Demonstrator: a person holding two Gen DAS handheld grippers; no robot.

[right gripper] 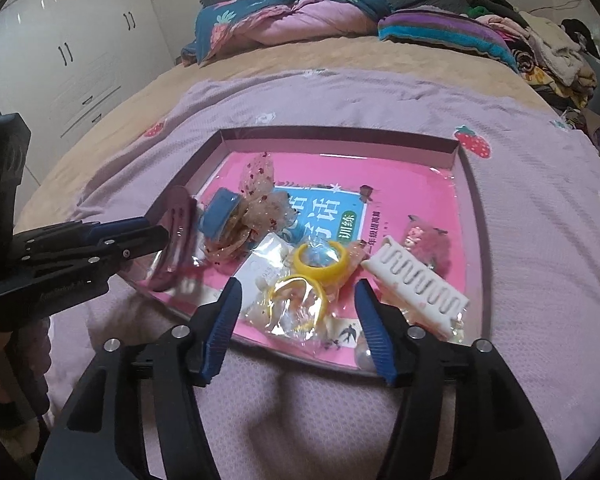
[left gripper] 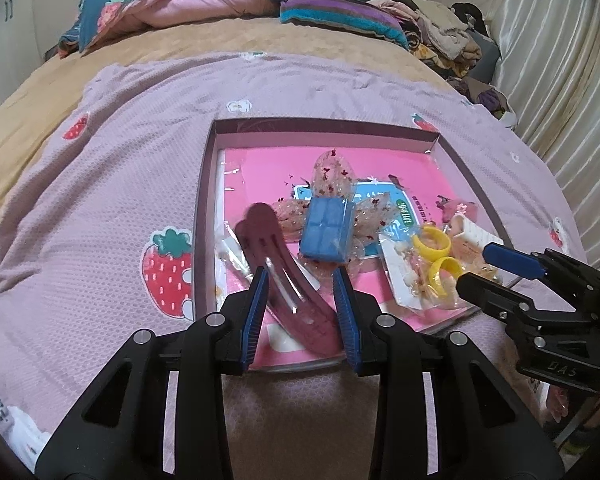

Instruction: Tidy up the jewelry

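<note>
- One shallow pink-lined cardboard tray (right gripper: 476,216)
- Two chunky yellow plastic rings (right gripper: 320,266)
- One long maroon hair clip (left gripper: 288,280)
- One blue rectangular box (left gripper: 326,232)
- One white wavy-slotted comb clip (right gripper: 416,286)

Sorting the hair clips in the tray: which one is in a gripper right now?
The long dark-pink plastic hair clip, raised off the tray between the left gripper fingers. The white wavy clip and blue rectangular clip lie loose.

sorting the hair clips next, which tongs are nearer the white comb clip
Right. The right tongs hang open just in front of the white comb clip, its right finger close beside it. The left tongs are across the tray, around the dark red clip.
</note>
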